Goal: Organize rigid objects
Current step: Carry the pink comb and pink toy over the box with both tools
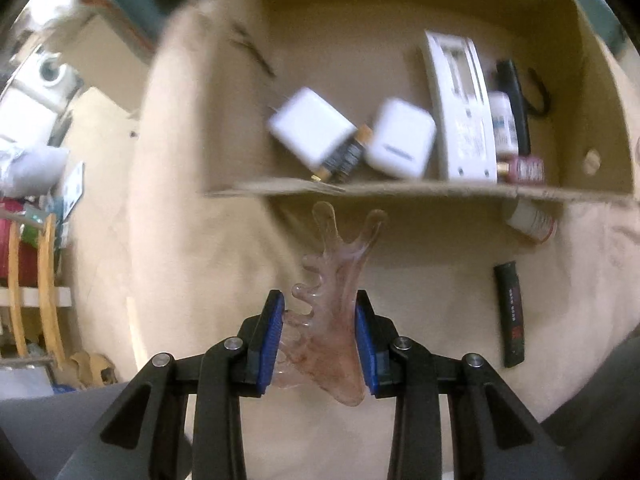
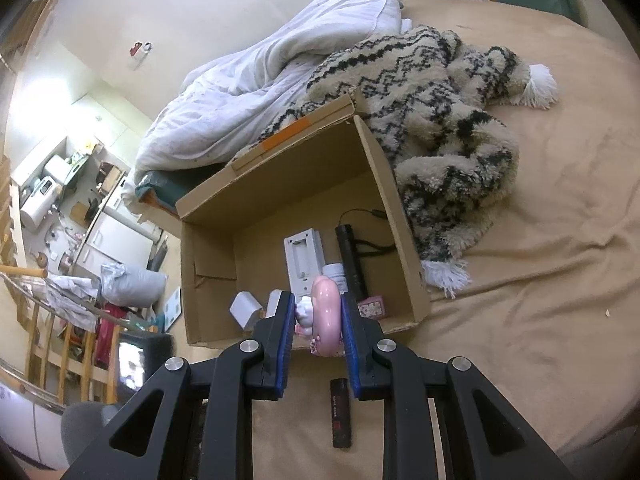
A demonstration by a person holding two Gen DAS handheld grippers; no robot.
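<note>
An open cardboard box (image 1: 420, 190) (image 2: 400, 216) lies on the tan bed. In it are two white chargers (image 1: 312, 128), a battery (image 1: 344, 156), a white remote-like panel (image 1: 460, 108) (image 2: 304, 258), a black flashlight (image 1: 514, 100) (image 2: 352, 256), a white bottle (image 1: 502, 120) and a pink item (image 1: 528, 168). My left gripper (image 1: 320, 340) is shut on a translucent pink hair claw clip (image 1: 332, 320), just before the box's near wall. My right gripper (image 2: 318, 320) is shut on a pink ring-shaped toy (image 2: 326, 316), above the box's near edge.
A black tube (image 1: 510, 314) (image 2: 340, 412) lies on the tan sheet (image 2: 540, 280) in front of the box. A white-and-red bottle (image 1: 532, 222) lies beside the box wall. A patterned shaggy blanket (image 2: 448, 120) and a white duvet (image 2: 260, 80) lie behind the box.
</note>
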